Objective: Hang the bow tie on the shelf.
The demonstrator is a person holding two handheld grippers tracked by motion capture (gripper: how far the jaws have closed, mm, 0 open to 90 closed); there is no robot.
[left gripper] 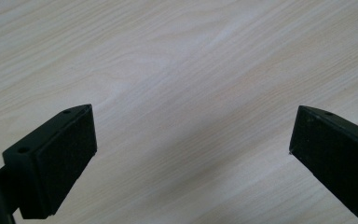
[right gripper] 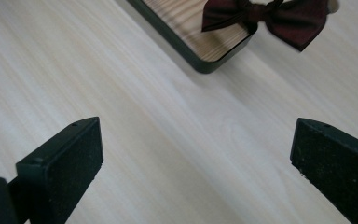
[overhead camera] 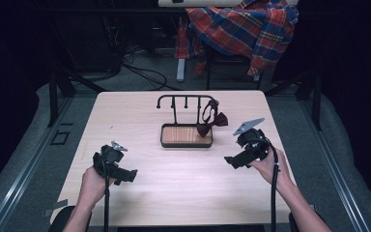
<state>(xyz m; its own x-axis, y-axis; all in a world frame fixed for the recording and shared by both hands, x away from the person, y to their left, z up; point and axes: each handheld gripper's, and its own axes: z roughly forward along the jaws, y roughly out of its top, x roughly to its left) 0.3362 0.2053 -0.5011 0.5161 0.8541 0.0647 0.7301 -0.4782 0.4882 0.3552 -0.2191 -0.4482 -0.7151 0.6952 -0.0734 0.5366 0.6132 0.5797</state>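
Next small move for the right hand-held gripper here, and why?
Probably ease the right hand-held gripper forward toward the bow tie: its jaws stand wide open and empty over bare table, with the tie hanging from the stand just ahead.

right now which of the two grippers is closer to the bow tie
The right gripper. It sits just right of the stand's tray, near the dark red bow tie hanging there; the left gripper is farther off, at the table's left.

bow tie (overhead camera: 211, 122) on stand (overhead camera: 186, 136), table (overhead camera: 174, 183) centre
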